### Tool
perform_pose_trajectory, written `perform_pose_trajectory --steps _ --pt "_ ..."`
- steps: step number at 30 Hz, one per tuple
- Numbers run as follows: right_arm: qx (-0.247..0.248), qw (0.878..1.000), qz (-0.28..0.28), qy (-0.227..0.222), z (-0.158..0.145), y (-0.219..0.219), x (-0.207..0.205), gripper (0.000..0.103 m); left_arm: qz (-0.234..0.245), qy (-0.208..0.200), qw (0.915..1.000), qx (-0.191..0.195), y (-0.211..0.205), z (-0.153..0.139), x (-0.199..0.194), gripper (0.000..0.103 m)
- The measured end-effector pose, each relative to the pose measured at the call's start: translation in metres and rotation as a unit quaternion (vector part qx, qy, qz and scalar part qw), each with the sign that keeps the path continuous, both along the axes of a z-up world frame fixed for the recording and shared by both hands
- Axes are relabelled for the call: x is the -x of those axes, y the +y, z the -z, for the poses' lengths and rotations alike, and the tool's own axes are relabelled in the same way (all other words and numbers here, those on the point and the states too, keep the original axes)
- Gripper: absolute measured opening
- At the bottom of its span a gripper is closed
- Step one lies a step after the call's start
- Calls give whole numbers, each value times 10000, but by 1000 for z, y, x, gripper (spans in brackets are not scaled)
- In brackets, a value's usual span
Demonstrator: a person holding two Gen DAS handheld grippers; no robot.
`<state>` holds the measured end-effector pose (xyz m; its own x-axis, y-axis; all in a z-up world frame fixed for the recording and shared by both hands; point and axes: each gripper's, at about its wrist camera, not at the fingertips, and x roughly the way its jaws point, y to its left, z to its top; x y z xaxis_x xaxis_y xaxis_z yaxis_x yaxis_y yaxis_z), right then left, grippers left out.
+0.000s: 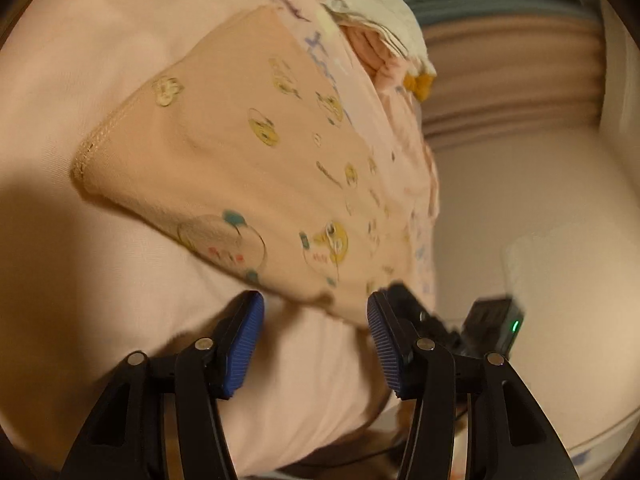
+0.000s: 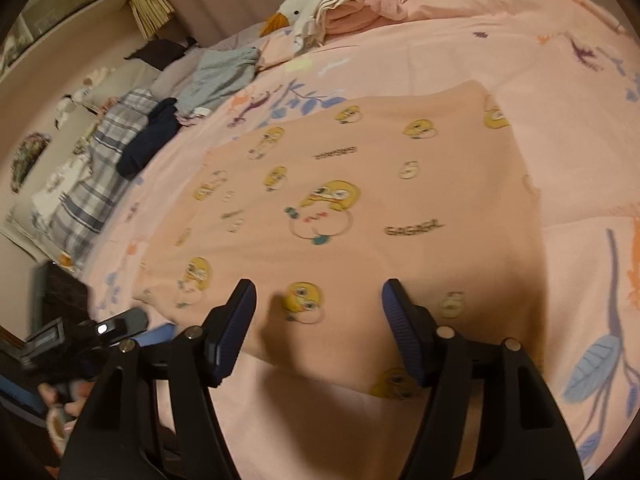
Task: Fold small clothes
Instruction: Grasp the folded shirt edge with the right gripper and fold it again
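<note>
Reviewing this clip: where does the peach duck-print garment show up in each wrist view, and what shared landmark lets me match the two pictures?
Left wrist view: the peach duck-print garment runs diagonally across the centre, its stitched hem at left, above the tongs.
Right wrist view: the garment lies flat across the centre of the pink bedsheet.
Shared landmark: the white goose plush with folded clothes, at the top of both.

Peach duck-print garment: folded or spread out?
Spread flat: the peach duck-print garment lies as one smooth layer on the pink bedsheet.
</note>
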<state>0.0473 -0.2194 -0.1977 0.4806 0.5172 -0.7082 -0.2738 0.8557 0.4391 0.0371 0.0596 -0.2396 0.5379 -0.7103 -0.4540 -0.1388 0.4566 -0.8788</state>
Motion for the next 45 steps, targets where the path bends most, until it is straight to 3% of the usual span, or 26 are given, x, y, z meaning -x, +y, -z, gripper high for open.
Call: perform_pose_trajectory --steps 4,8,9,11,13,14,16,18,20,23,25,27,29,31,32,34,37,40,41,43,44,45 --pt "-369 9993 -93 -35 -5 6 1 60 -298 -67 9995 27 6 0 -16 52" --pt "-793 9966 -187 -142 -9 15 -1 30 -833 -168 9955 -421 12 -7 -21 52" --pt "-749 9969 -190 -113 -8 19 -4 22 -1076 -142 9923 -602 13 -8 -21 52" --pt "-584 9982 -137 -24 -2 26 -11 20 -1584 -152 9848 -694 17 -7 -16 52" --pt "-328 9988 -19 361 12 32 -21 15 -1921 -212 9769 -908 14 -8 -17 52" --pt "-240 9985 50 485 17 33 -24 8 -1925 -222 9752 -1067 13 -9 -20 51" --pt "-214 9984 164 492 19 33 -25 6 -1965 -252 9655 -1692 1 -15 -30 46" --pt "-121 9989 94 451 18 34 -25 5 -1844 -293 9565 -2241 -11 -21 -40 22" --pt "-11 9994 113 339 20 37 -24 3 -1627 -329 9468 -2758 -23 -23 -48 14" --pt "213 9997 58 116 20 42 -23 3 -1559 -322 9366 -3123 -27 -26 -50 10" --pt "261 9996 -22 119 21 41 -30 3 -1511 -324 9373 -3123 -26 -28 -50 9" --pt "-55 9993 25 372 24 32 -40 3 -1433 -493 9365 -3162 -26 -33 -49 9" --pt "-726 9943 99 771 31 17 -50 3 -1328 -833 9317 -3276 -35 -43 -54 9" --pt "-1630 9770 249 1353 40 -4 -58 3 -1081 -1037 9318 -3306 -47 -50 -58 9" --pt "-2066 9646 368 1598 44 -17 -61 8 -967 -1123 9300 -3363 -56 -55 -62 9" --pt "-2792 9436 754 1615 40 -53 -64 12 -722 -1380 9172 -3667 -80 -65 -70 9" --pt "-3011 9367 1576 842 18 -112 -58 16 264 -1876 8907 -4133 -139 -73 -78 9" --pt "-3289 9213 1968 659 14 -151 -52 18 1696 -2231 8411 -4626 -208 -54 -67 9" --pt "-3386 9183 1940 667 15 -157 -50 22 1936 -2214 8238 -4846 -224 -45 -63 14" --pt "-3476 9141 1934 780 18 -162 -49 32 1773 -2309 7863 -5449 -242 -40 -54 18" --pt "-3455 9153 1902 823 19 -163 -49 41 1725 -2269 7879 -5459 -244 -43 -52 21" --pt "-3437 9178 1799 847 18 -161 -49 44 1759 -2130 8074 -5213 -240 -50 -53 25"
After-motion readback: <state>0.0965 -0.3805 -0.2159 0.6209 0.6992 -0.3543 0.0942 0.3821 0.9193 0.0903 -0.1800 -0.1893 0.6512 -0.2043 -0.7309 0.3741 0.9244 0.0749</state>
